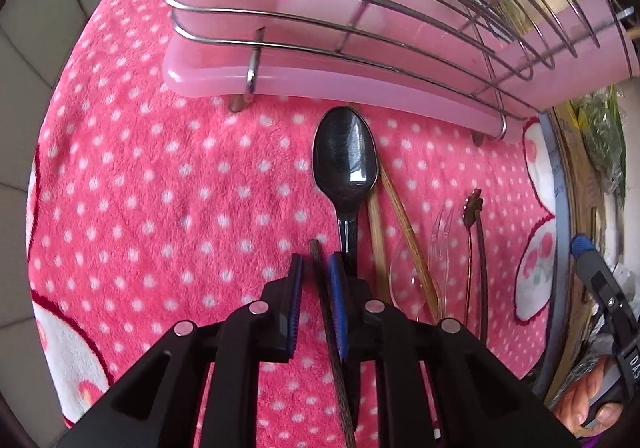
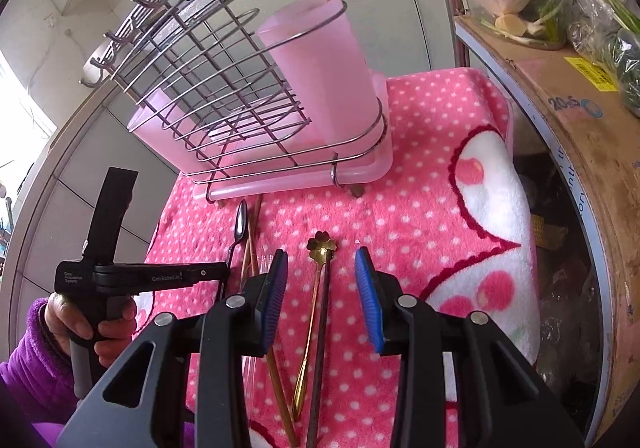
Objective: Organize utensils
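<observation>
Nearest the left wrist camera, the left gripper (image 1: pixel 318 268) points down at the pink dotted towel (image 1: pixel 160 187), jaws nearly closed, one dark chopstick (image 1: pixel 326 312) between the pads, touching the right pad; whether it is clamped I cannot tell. Rightward lie one black spoon (image 1: pixel 346 159), two bamboo chopsticks (image 1: pixel 390 207), one clear fork (image 1: pixel 438 240), one gold spoon (image 1: pixel 472 207) and one more dark chopstick (image 1: pixel 482 248). Behind stands one wire rack (image 1: pixel 360 27) with one pink cup (image 2: pixel 320 67). The right gripper (image 2: pixel 322 288) hovers half open, empty, above the gold spoon.
</observation>
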### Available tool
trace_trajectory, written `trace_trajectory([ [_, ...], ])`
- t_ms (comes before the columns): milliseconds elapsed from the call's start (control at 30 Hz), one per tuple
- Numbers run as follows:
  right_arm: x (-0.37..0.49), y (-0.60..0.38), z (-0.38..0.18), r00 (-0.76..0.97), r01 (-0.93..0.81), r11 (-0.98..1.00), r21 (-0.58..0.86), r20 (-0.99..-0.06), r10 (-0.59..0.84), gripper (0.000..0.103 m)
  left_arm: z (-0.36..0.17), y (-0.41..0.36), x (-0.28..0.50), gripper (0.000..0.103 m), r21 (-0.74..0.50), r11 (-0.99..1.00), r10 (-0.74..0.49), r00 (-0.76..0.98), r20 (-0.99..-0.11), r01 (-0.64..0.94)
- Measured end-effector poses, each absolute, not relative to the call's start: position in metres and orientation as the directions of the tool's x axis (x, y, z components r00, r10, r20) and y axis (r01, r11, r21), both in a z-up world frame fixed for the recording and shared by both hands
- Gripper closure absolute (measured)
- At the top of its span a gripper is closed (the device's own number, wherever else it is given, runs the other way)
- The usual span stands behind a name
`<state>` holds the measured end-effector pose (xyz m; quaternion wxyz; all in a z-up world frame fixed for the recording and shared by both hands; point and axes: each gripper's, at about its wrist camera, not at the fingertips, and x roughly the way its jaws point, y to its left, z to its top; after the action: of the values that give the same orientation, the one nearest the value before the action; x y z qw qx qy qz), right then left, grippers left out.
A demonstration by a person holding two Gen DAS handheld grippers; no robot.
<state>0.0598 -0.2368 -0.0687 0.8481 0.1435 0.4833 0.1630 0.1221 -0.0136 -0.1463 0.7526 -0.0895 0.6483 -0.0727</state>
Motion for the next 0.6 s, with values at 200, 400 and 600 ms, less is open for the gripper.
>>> trace_trajectory([
  [200, 0.067, -0.235, -0.077, 0.453, -0.12, 0.9, 0.419, -0.784, 0.425, 0.067, -0.144, -0.037, 0.115, 0.099, -0.12, 0.987, -0.139, 0.203, -0.969, 0.104],
  [400, 0.073, -0.233, -0.097, 0.391, -0.092, 0.896, 0.435, -0.812, 0.434, 0.068, -0.128, -0.004, 0.112, 0.099, -0.142, 0.989, -0.145, 0.259, -0.955, 0.03],
  [600, 0.085, -0.209, -0.117, 0.316, -0.107, 0.915, 0.388, -0.86, 0.402, 0.087, -0.126, 0.019, 0.115, 0.099, -0.18, 0.984, -0.171, 0.269, -0.948, -0.008],
])
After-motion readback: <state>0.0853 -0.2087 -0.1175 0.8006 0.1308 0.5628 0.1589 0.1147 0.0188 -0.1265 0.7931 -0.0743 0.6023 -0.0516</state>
